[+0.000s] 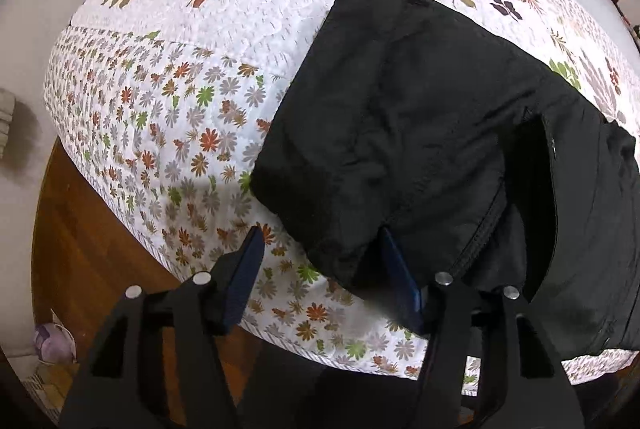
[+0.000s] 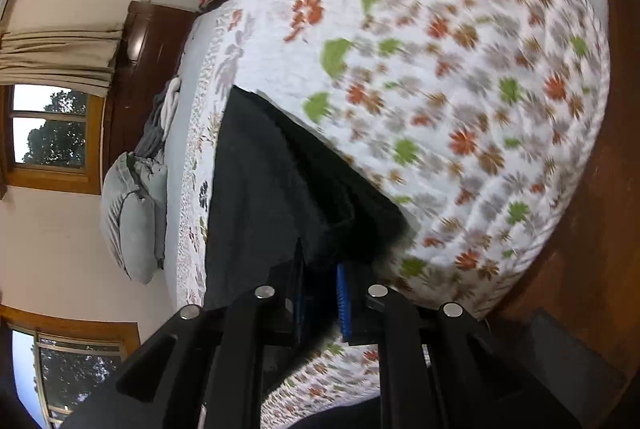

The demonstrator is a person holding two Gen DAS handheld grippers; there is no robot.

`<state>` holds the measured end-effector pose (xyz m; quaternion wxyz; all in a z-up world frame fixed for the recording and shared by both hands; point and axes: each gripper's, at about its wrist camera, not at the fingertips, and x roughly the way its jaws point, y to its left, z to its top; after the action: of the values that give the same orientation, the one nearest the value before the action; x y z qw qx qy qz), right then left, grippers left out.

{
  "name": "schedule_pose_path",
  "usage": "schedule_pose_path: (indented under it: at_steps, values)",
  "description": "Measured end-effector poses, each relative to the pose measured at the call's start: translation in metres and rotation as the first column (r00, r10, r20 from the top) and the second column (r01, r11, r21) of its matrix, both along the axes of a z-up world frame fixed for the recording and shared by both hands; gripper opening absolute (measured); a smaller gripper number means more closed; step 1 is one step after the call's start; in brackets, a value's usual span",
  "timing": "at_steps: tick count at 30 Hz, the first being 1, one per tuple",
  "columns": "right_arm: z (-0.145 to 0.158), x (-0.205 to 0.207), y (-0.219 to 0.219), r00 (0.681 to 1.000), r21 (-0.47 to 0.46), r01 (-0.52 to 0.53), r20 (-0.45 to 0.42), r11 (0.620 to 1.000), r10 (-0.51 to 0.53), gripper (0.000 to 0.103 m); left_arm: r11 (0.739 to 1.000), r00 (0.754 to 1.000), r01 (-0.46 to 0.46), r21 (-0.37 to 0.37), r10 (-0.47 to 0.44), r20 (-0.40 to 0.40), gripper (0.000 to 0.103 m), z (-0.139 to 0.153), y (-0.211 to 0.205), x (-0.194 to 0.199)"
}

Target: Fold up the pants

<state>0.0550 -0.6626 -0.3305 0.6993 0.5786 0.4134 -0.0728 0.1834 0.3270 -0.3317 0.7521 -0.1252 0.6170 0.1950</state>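
Both units need separate description: we see the left hand-held gripper spread wide, its blue pads well apart, with the right-side pad touching the near hem of the black pants and the left-side pad over bare quilt, so nothing is clamped. We see the right hand-held gripper with its blue pads close together and dark fabric of the pants running between them; we read this as a grip on the cloth, though motion blur softens the contact. We find the pants lying folded on the floral quilt of the bed, near the bed's edge, with their long axis running from the near edge diagonally away toward the upper left in the left wrist view. We note that the right wrist view is rolled sideways, with windows and grey pillows at its left. We see wooden floor beside the bed.
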Motion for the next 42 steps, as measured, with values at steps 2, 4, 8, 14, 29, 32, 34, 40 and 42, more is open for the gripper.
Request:
schedule_pose_path:
  at_steps: [2, 4, 8, 14, 29, 32, 34, 40, 42]
  values:
    - [-0.001, -0.004, -0.004, 1.000, 0.031, 0.007, 0.019, 0.999, -0.007, 0.020, 1.000, 1.000, 0.001, 0.005, -0.001, 0.002, 0.061, 0.002, -0.002, 0.002]
    - [0.007, -0.011, -0.011, 0.998, 0.037, 0.029, 0.051, 0.999, -0.031, 0.044, 1.000, 1.000, 0.016, 0.020, -0.016, 0.018, 0.059, 0.009, -0.005, 0.002]
    - [0.017, -0.034, -0.022, 0.992, 0.051, 0.092, 0.084, 0.994, -0.096, 0.053, 1.000, 0.994, 0.004, 0.012, -0.006, 0.107, 0.057, 0.037, -0.012, -0.005]
    - [0.010, -0.044, -0.014, 0.990, 0.094, 0.064, 0.121, 0.994, -0.075, 0.062, 0.993, 0.965, 0.045, -0.112, -0.015, 0.261, 0.068, 0.060, -0.024, -0.015]
    - [-0.012, -0.001, -0.007, 0.986, 0.142, 0.056, 0.148, 0.988, -0.077, 0.072, 0.977, 0.983, 0.022, -0.212, 0.017, 0.182, 0.084, 0.009, -0.029, 0.001]
    - [-0.019, -0.021, -0.010, 0.985, 0.146, 0.088, 0.136, 0.985, -0.108, 0.072, 0.981, 0.984, 0.034, -0.193, 0.001, 0.179, 0.088, 0.009, -0.034, 0.003]
    - [-0.022, -0.029, -0.008, 0.982, 0.164, 0.086, 0.150, 0.983, -0.111, 0.073, 0.982, 0.983, 0.044, -0.184, -0.010, 0.181, 0.088, 0.009, -0.034, 0.002]
    - [-0.036, -0.013, -0.006, 0.972, 0.210, 0.081, 0.201, 0.974, -0.124, 0.075, 0.981, 0.981, 0.024, -0.191, 0.013, 0.191, 0.089, 0.010, -0.032, 0.001]
    - [-0.041, -0.007, -0.008, 0.967, 0.240, 0.089, 0.213, 0.967, -0.142, 0.075, 0.981, 0.981, 0.020, -0.191, 0.017, 0.193, 0.089, 0.010, -0.032, 0.000]
